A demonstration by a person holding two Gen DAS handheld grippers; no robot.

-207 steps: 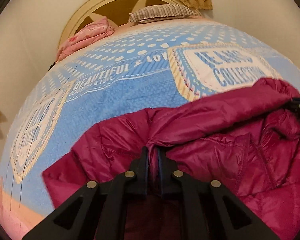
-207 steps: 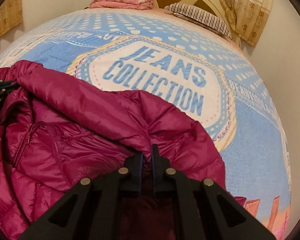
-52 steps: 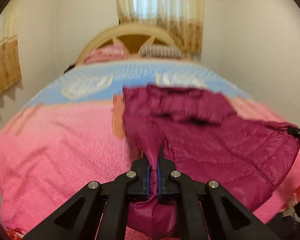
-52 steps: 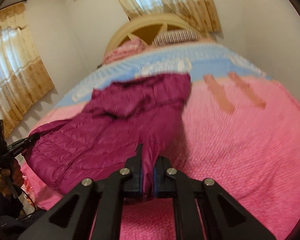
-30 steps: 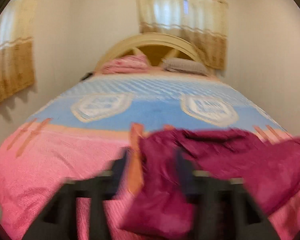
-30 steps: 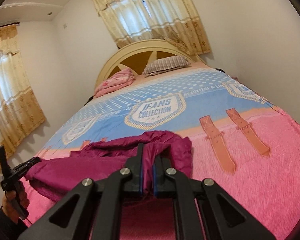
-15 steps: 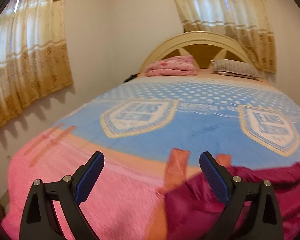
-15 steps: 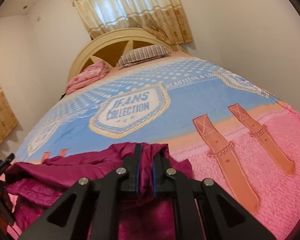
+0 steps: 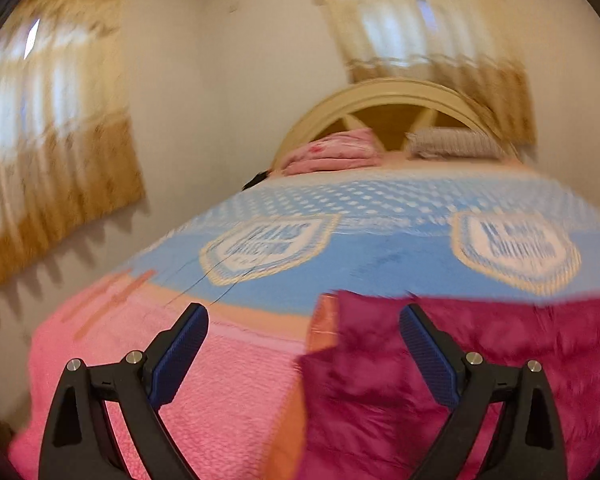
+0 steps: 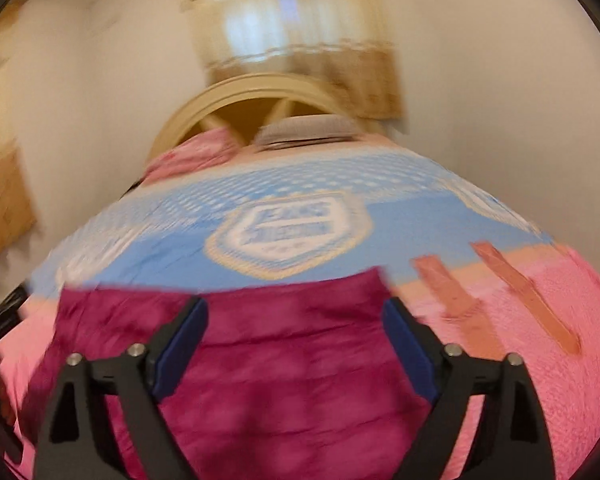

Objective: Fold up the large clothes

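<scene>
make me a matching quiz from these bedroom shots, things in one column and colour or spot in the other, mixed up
Things:
1. jacket
2. headboard
3. striped pillow
4. curtain

Colour or place:
A. cream, arched, at the far end of the bed
B. magenta, lying on the pink end of the bedspread
C. golden, on the wall left of the bed
D. grey, right of the folded pink blanket

Pairs: 1-B, 2-A, 3-D, 4-C

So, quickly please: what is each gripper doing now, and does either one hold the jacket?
Left gripper: open, holding nothing.
Right gripper: jaws opening, magenta jacket below them, not gripped.
</scene>
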